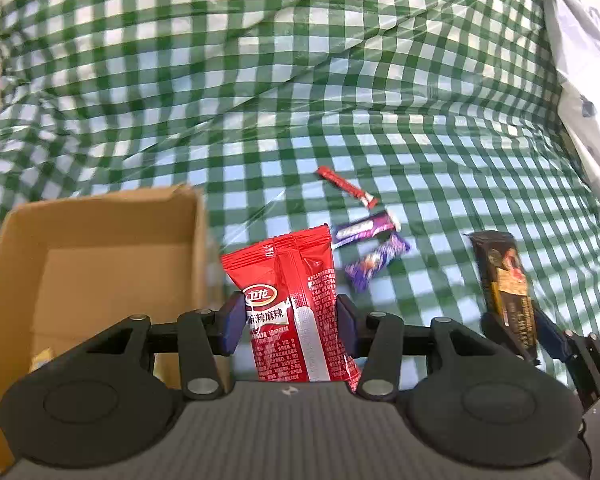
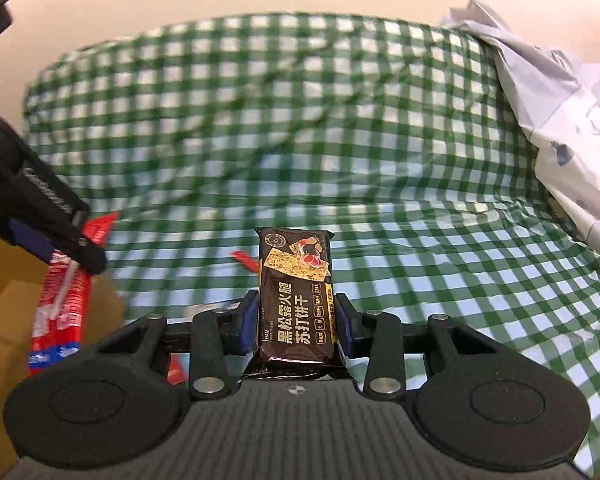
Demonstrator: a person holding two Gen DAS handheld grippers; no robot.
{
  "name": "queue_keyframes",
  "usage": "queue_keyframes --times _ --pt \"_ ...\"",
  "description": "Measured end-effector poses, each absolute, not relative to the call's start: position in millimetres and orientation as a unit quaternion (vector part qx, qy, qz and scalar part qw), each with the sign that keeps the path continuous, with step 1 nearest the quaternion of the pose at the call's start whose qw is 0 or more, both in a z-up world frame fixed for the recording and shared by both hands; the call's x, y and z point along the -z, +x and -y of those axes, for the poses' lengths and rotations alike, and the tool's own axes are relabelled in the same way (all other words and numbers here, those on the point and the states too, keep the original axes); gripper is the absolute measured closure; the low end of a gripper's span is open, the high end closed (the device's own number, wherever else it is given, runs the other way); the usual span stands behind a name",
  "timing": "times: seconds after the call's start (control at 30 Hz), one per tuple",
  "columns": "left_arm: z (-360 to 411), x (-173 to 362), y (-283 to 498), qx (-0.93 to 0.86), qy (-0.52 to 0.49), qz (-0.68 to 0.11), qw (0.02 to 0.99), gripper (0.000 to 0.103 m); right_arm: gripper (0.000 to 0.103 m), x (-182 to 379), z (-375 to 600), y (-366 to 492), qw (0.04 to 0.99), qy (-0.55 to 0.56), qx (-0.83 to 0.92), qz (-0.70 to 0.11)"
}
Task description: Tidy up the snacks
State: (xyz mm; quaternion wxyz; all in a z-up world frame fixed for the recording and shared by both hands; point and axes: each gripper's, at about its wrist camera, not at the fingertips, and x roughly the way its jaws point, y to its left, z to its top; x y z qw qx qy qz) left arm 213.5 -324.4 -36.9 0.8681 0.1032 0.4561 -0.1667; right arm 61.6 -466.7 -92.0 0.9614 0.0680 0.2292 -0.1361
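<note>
My left gripper [image 1: 290,322] is shut on a red snack packet [image 1: 296,300] and holds it upright just right of an open cardboard box [image 1: 100,264]. My right gripper [image 2: 297,322] is shut on a black cracker packet [image 2: 296,292]; that packet also shows at the right of the left wrist view [image 1: 508,292]. In the right wrist view the left gripper [image 2: 60,236] and its red packet [image 2: 62,304] hang over the box [image 2: 4,312]. On the cloth lie a thin red stick packet [image 1: 346,186] and two purple candy bars [image 1: 366,230], [image 1: 376,262].
A green and white checked cloth [image 1: 300,100] covers the surface and rises in folds at the back. A white and grey patterned sheet [image 2: 572,112] lies at the right. Something yellow [image 1: 40,358] lies at the box's bottom.
</note>
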Motion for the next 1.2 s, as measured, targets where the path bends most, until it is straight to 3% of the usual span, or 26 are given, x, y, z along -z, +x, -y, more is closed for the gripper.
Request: queue_keyframes --times 0.7,1.2 --pt "96 16 46 0.074 0.071 -0.45 0.887 0.05 0.062 32 243 -62 0.969 0.014 -0.046 -0.241" --pt "53 18 10 0.074 0.03 -0.44 0.894 0.05 0.062 19 205 -94 0.97 -0.029 -0.047 -0.237"
